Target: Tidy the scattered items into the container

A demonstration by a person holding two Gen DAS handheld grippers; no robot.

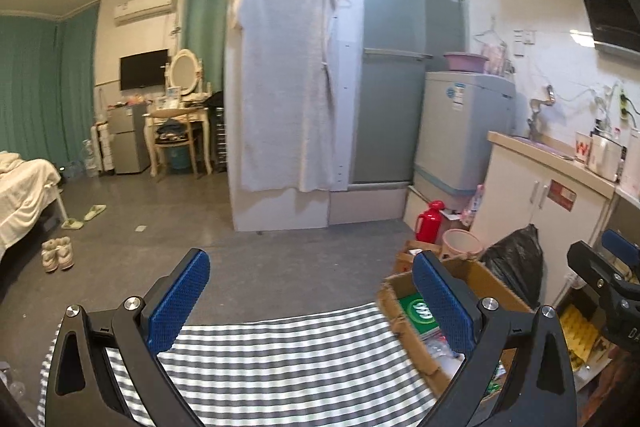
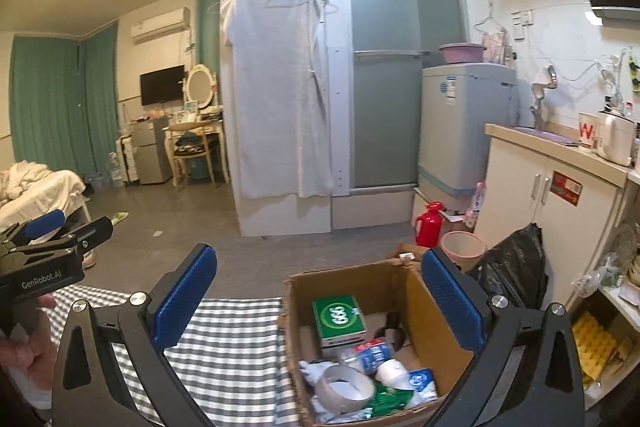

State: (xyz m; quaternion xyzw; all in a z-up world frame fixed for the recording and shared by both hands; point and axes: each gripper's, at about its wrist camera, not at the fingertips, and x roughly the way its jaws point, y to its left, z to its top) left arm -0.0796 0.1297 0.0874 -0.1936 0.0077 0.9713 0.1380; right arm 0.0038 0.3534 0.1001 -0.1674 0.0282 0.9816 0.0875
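At lower centre, the open brown cardboard box [image 2: 416,291] stands at the right edge of the grey-and-white striped cloth [image 2: 236,339]; a green-and-white carton [image 2: 338,317] and grey tape roll [image 2: 346,387] lie inside it, a black plastic bag [image 2: 516,267] right behind.

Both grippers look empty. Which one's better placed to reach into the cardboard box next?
Right, probably. The right gripper is open directly above the cardboard box; the left gripper, also open, sits over the striped cloth beside it.
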